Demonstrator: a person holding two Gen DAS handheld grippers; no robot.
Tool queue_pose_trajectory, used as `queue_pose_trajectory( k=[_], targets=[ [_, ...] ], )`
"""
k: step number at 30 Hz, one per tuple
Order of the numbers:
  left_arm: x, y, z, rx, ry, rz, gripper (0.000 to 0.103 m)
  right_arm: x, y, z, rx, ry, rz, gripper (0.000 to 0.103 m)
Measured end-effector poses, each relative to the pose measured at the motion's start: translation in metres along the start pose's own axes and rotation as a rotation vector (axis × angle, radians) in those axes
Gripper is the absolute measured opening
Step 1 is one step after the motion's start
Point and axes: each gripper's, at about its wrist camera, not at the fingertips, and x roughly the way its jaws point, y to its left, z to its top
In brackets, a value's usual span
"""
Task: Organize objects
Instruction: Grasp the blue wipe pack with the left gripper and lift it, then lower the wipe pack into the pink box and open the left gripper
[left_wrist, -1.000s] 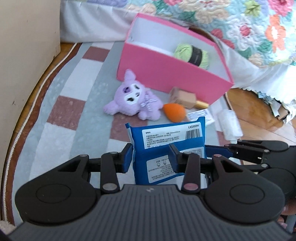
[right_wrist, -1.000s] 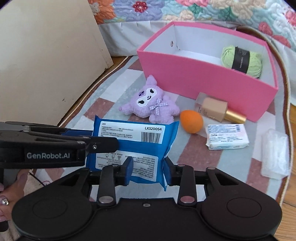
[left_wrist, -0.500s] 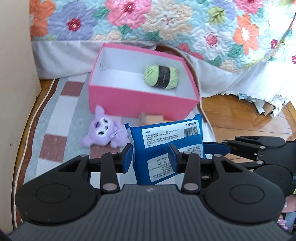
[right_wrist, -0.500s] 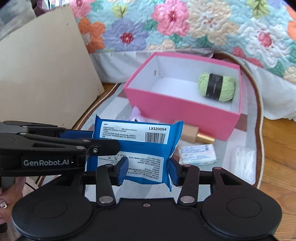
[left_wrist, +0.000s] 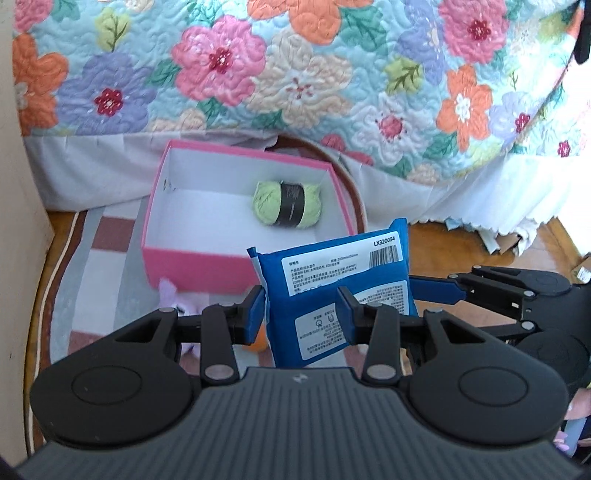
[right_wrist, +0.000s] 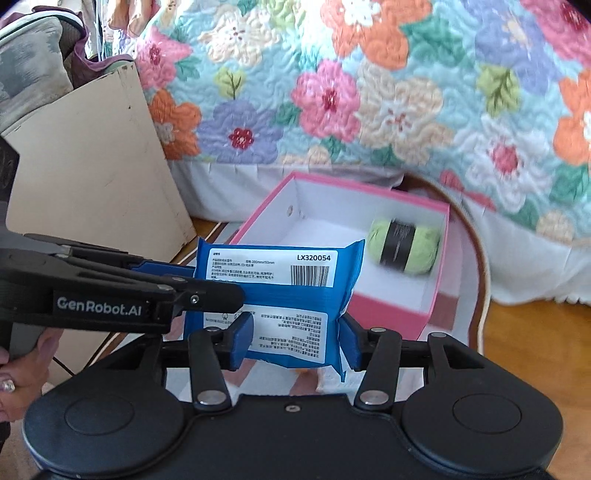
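Note:
A blue packet (left_wrist: 334, 284) with white labels is held in the air by both grippers. My left gripper (left_wrist: 301, 312) is shut on its left end, and my right gripper (right_wrist: 295, 339) is shut on its lower edge (right_wrist: 291, 295). The packet hangs in front of the open pink box (left_wrist: 192, 264), which also shows in the right wrist view (right_wrist: 391, 314). A green yarn ball (left_wrist: 286, 203) lies inside the box, seen too from the right wrist (right_wrist: 404, 245). The right gripper's fingers (left_wrist: 439, 288) reach in from the right in the left wrist view.
A flowered quilt (left_wrist: 295, 74) hangs over the bed edge behind the box. A beige panel (right_wrist: 92, 177) stands at the left. A purple plush (left_wrist: 181, 299) and an orange sponge (left_wrist: 260, 343) lie on the striped rug (left_wrist: 99, 280), mostly hidden by my fingers.
Both grippers have risen with the blue packet and moved toward the pink box. The box's inside now shows from above, and the floor items have dropped out of sight.

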Motion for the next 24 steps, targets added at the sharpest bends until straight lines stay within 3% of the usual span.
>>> queue_pose_trajectory(
  k=[6,14,24],
  targets=[
    [0.033,0.009,0.027,-0.039,0.007,-0.029,0.040,0.017,-0.015,0.020,-0.029,-0.016,-0.037,0.056],
    [0.115,0.034,0.057,-0.121,0.086,-0.041,0.040,0.076,-0.050,0.040,-0.014,0.015,-0.066,0.056],
    [0.199,0.054,0.071,-0.179,0.140,-0.018,0.040,0.149,-0.076,0.046,-0.011,0.122,-0.099,0.054]
  ],
)
